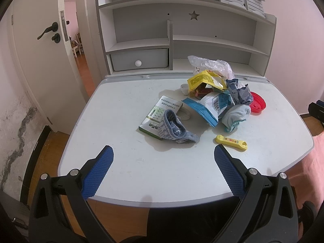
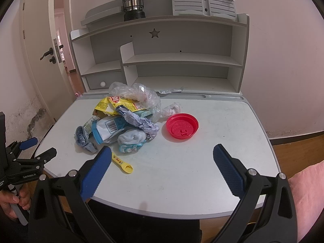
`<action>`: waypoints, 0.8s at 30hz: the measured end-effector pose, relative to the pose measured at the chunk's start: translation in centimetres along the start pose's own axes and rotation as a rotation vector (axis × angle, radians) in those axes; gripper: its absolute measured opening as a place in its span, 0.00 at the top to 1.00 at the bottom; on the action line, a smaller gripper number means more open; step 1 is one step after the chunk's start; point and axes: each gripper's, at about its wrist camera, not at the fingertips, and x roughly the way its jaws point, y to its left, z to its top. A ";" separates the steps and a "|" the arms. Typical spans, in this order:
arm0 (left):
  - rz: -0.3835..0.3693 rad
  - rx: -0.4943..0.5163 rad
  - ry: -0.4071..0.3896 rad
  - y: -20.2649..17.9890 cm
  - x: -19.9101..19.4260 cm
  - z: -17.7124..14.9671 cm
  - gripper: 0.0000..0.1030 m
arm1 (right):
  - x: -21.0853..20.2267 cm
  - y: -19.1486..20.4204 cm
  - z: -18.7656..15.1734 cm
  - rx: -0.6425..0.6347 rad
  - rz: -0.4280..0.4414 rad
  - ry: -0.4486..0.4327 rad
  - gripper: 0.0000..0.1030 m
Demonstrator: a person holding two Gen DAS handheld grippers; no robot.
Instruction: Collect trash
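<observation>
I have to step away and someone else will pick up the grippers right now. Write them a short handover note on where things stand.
Left gripper: open, empty, hovering over the near edge of the desk.
Right gripper: open, empty, also over the near edge.
Trash: all on the desk in one heap, with the clear plastic bag at the back, yellow wrapper, blue-and-white pouch and crumpled paper. The red lid lies just right of the heap; the yellow spoon lies nearest, apart from it.
Done: nothing picked up yet.
Left: all of it. No bin is in view.
</observation>
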 end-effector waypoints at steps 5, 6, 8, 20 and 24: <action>0.001 -0.004 0.000 0.1 0.3 -0.1 0.06 | 0.0 0.0 0.0 0.002 -0.001 -0.002 0.06; 0.001 -0.004 -0.001 0.1 0.3 -0.1 0.06 | 0.0 0.0 0.0 0.003 -0.002 -0.003 0.06; 0.001 -0.003 0.000 0.1 0.3 -0.1 0.06 | -0.1 0.0 0.0 0.003 -0.002 -0.004 0.06; -0.004 0.000 0.006 0.0 0.6 -0.2 0.06 | -0.1 0.0 0.0 0.001 -0.003 -0.003 0.06; -0.004 -0.001 0.006 0.0 0.6 -0.3 0.06 | -0.1 -0.1 0.0 0.001 -0.002 -0.003 0.06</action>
